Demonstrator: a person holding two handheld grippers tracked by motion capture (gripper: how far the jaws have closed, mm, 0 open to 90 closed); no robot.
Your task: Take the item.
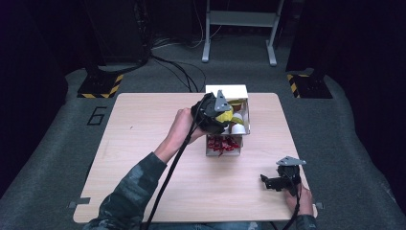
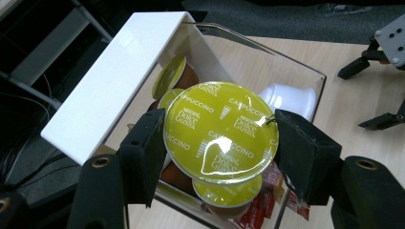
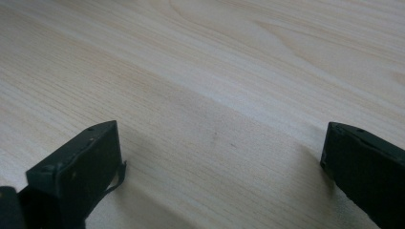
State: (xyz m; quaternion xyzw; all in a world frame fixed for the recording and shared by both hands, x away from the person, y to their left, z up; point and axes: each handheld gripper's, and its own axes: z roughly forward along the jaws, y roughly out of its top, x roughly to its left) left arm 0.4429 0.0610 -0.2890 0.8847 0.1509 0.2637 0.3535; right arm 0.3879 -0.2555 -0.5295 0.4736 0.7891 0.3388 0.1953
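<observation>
My left gripper is shut on a coffee capsule with a yellow-green "Cappuccino" foil lid, its jaws pressing the rim from both sides. It hangs over a clear box with a white lid, where more capsules and a white capsule lie. In the high view the left gripper sits over the box at the table's middle back. My right gripper rests open near the front right edge, over bare wood.
Red sachets fill the box's front compartment. The wooden table has free room left and front. The other gripper appears at the far right of the left gripper view. Cables and a stand leg lie on the floor behind.
</observation>
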